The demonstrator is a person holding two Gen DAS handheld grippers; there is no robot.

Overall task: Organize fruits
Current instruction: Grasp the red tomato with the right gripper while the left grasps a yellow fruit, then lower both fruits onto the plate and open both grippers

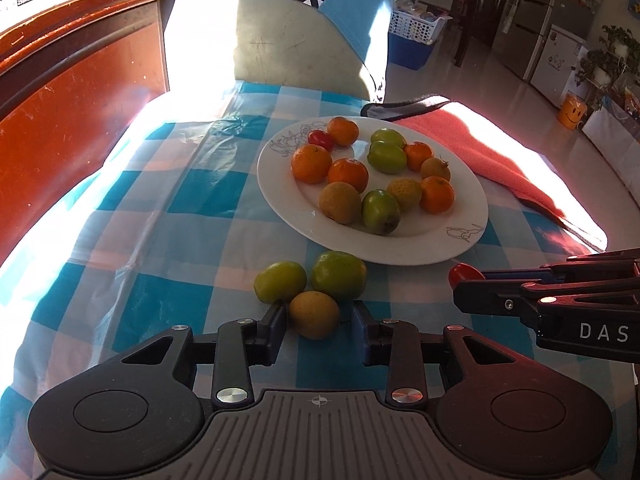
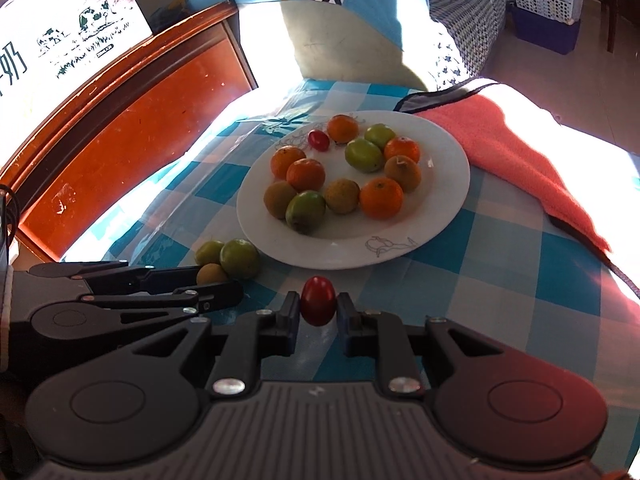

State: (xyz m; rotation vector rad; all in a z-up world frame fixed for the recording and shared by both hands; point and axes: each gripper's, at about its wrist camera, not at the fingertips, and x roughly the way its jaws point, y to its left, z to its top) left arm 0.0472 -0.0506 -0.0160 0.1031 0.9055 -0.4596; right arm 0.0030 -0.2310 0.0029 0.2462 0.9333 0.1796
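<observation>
Tomato (image 2: 318,306) between right gripper (image 2: 319,312) fingers – half-hidden leftward

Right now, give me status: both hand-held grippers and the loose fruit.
Left hand-held gripper open around yellow-brown fruit. Right hand-held gripper straddling red tomato, grip unclear. Two green fruits just beyond, plate ahead.

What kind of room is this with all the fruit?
Probably a home living or dining area. There's a checked tablecloth with a white plate of fruit, a fridge with magnets at the back, and potted plants by the wall.
</observation>
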